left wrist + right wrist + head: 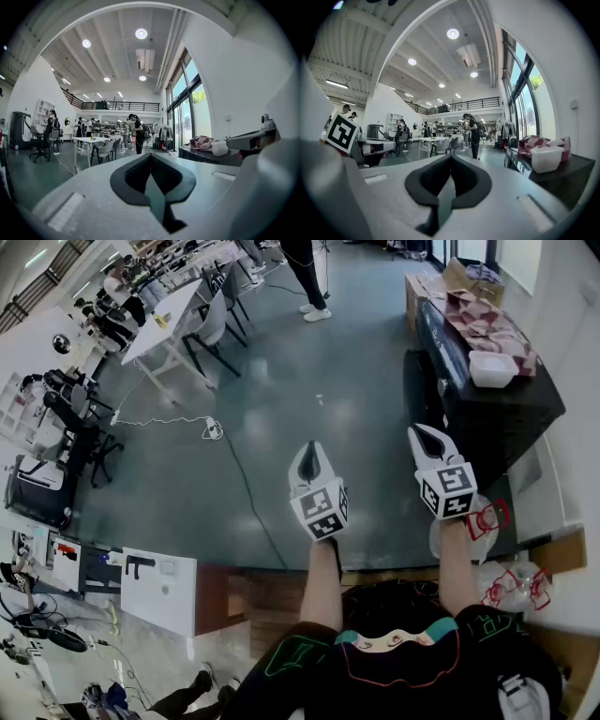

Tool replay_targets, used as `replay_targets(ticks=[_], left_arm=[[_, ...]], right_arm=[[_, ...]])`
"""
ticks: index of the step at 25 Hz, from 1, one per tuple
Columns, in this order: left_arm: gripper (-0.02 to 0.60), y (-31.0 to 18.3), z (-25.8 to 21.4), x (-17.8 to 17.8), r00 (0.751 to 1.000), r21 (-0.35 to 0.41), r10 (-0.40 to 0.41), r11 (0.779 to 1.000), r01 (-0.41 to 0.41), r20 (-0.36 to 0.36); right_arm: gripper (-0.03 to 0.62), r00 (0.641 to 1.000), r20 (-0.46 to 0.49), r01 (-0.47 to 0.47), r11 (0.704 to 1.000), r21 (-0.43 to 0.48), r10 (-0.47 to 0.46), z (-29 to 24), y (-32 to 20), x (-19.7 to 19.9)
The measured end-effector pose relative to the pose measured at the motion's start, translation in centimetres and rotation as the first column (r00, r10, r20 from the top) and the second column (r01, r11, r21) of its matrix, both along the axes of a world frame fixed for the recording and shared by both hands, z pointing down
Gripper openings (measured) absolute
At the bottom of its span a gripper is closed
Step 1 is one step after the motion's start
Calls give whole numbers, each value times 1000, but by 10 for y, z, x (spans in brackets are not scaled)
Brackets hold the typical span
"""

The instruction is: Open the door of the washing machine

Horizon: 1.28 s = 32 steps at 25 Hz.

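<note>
jaws of both grippers are pressing fully together, with nothing pinched between them. the left gripper is showing this in its own view: the 2 black pads are meeting in a closed seam at the tip, and only the open room is lying beyond them. the right gripper is looking the same in its view, its pads touching along the middle line and holding nothing.

in the head view the person is holding the 2 grippers side by side and apart, both pointing roughly level away from the body, over the grey floor. neither one is touching anything. the marker cube of the left gripper and the marker cube of the right gripper are facing up toward the camera.

just to the right of the right gripper, a dark table is carrying a white tub and a red and white cloth. a white boxy unit is standing at the far right, beside that table and near the right gripper, well apart from the left one. whether this unit is the washing machine cannot be told, and no door is showing in any view.

farther ahead, a white table with chairs is standing to the left, and a person is standing near the top edge.
</note>
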<state>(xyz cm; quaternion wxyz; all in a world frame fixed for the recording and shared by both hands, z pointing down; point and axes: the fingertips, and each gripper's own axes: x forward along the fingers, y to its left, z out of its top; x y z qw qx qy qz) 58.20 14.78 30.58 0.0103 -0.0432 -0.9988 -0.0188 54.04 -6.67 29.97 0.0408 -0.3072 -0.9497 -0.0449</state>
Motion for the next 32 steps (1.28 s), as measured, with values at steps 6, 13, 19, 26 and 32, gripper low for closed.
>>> replay_targets(ticks=[6,13,19,26,32], left_arm=[[11,-20,-4,-4,1000,-20,11,1000,-11,-8],[11,-17,-1,14,999,-41,-22,999,21,-41],[11,7,17,21,997,113,-5,993,14,-82],[11,35,76,-27,985,156,13,988,14,-169],[11,79,141,-97,962,239,22,970,45,-271]], right_arm=[[-2,1000,4,-23,999,-35,23,-2,-18,-5],[-2,998,-54,-44,992,-116,38,13,-30,-9],[-2,996,-82,33,993,-111,-42,33,4,-8],[-2,985,-168,-41,998,-57,31,80,15,-56],[-2,968,-242,-53,997,48,63,115,63,-123]])
